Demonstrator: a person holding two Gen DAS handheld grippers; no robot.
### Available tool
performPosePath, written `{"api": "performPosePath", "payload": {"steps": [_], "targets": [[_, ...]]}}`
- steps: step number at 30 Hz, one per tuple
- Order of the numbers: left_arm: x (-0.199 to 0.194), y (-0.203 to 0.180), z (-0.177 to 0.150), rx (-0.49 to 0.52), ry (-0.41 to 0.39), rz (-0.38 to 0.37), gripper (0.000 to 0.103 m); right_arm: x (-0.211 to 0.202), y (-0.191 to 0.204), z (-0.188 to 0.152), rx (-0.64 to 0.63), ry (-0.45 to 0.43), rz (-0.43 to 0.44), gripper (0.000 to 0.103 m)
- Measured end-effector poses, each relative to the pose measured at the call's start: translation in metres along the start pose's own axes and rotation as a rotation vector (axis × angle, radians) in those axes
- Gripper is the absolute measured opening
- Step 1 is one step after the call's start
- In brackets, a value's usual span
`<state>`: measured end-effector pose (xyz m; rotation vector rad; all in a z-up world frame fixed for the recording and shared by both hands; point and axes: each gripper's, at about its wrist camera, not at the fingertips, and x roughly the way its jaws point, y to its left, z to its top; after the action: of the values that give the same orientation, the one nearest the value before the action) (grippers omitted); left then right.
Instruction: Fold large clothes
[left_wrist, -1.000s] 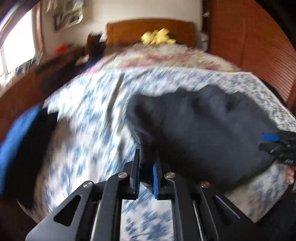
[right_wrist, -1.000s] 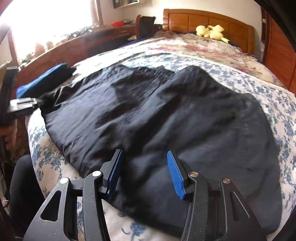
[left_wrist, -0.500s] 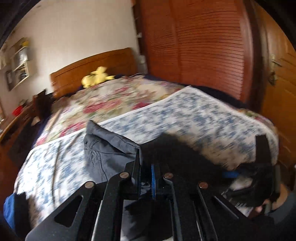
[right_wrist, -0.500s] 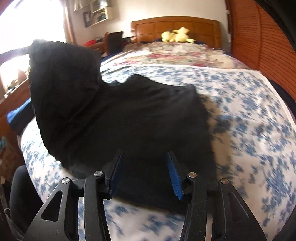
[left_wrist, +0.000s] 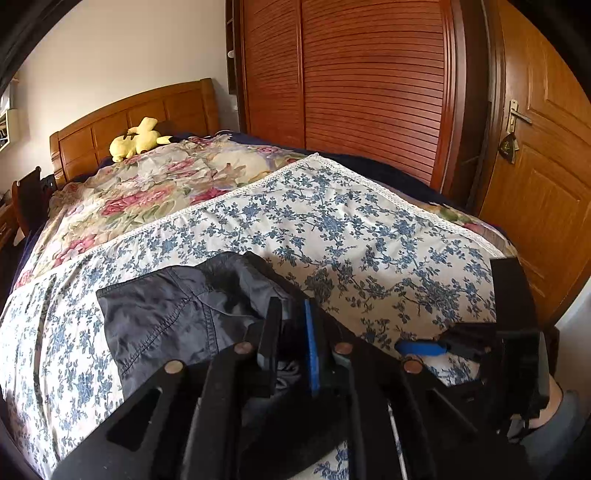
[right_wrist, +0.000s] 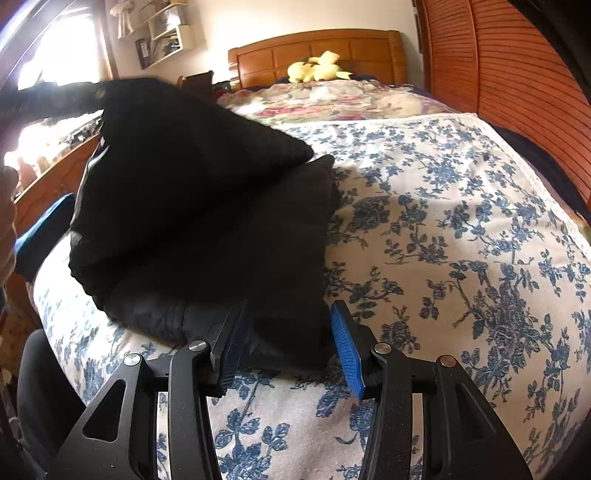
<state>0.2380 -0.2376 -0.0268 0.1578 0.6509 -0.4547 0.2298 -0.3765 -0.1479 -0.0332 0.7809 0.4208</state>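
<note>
A black, faintly shiny garment (right_wrist: 207, 236) lies left of centre, greyer with visible stitching in the left wrist view (left_wrist: 166, 317). Beneath it spreads a white cotton bedsheet printed with blue flower sprigs (right_wrist: 461, 240) and edged in white lace. Further up, a cream quilt patterned with pink roses and green leaves (left_wrist: 155, 184). At the top, a yellow plush toy (right_wrist: 317, 68) rests against an orange-brown wooden headboard (right_wrist: 314, 50). Reddish-brown slatted wardrobe doors (left_wrist: 369, 81) fill the upper right. Both black grippers carry blue pads (right_wrist: 345, 347).
</note>
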Motion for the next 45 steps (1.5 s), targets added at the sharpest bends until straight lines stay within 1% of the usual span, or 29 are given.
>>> {"api": "performPosePath", "payload": {"steps": [2, 4, 6, 9, 11, 13, 16, 19, 23, 27, 30, 34, 35, 38, 45], "targets": [[-0.005, 0.006, -0.005, -0.014, -0.009, -0.020, 0.019, -0.001, 0.003, 0.002, -0.005, -0.009, 0.000, 0.046], [-0.019, 0.014, -0.011, -0.027, -0.025, -0.024, 0.020, -0.004, 0.011, 0.007, -0.016, -0.022, 0.002, 0.046], [-0.032, 0.021, -0.018, -0.029, -0.046, -0.007, 0.021, -0.004, 0.018, 0.012, -0.023, -0.032, 0.008, 0.046], [-0.049, 0.036, -0.029, -0.039, -0.054, 0.003, 0.027, -0.010, 0.038, 0.021, -0.042, -0.063, -0.003, 0.046], [-0.063, 0.047, -0.038, -0.029, -0.063, 0.037, 0.031, -0.015, 0.048, 0.026, -0.053, -0.076, 0.006, 0.046], [-0.074, 0.059, -0.047, -0.028, -0.068, 0.067, 0.032, -0.023, 0.057, 0.032, -0.062, -0.091, 0.004, 0.046], [-0.089, 0.077, -0.061, -0.043, -0.073, 0.083, 0.033, -0.039, 0.068, 0.042, -0.082, -0.123, 0.000, 0.046], [-0.100, 0.092, -0.074, -0.062, -0.080, 0.101, 0.035, -0.049, 0.077, 0.053, -0.096, -0.135, -0.003, 0.046], [-0.109, 0.107, -0.090, -0.088, -0.075, 0.105, 0.038, -0.053, 0.085, 0.069, -0.115, -0.142, 0.000, 0.046], [-0.117, 0.118, -0.105, -0.112, -0.071, 0.107, 0.041, -0.045, 0.099, 0.086, -0.151, -0.138, -0.012, 0.046], [-0.124, 0.126, -0.115, -0.134, -0.076, 0.112, 0.044, -0.030, 0.107, 0.095, -0.163, -0.112, -0.002, 0.046], [-0.133, 0.138, -0.126, -0.158, -0.083, 0.125, 0.046, -0.004, 0.106, 0.099, -0.139, -0.055, -0.005, 0.046], [-0.135, 0.140, -0.128, -0.162, -0.083, 0.126, 0.046, 0.004, 0.104, 0.097, -0.128, -0.040, -0.019, 0.046], [-0.140, 0.145, -0.134, -0.170, -0.090, 0.135, 0.048, 0.018, 0.097, 0.092, -0.098, -0.002, -0.021, 0.046], [-0.148, 0.155, -0.146, -0.199, -0.096, 0.145, 0.049, 0.054, 0.088, 0.066, -0.060, 0.140, -0.014, 0.047]]}}
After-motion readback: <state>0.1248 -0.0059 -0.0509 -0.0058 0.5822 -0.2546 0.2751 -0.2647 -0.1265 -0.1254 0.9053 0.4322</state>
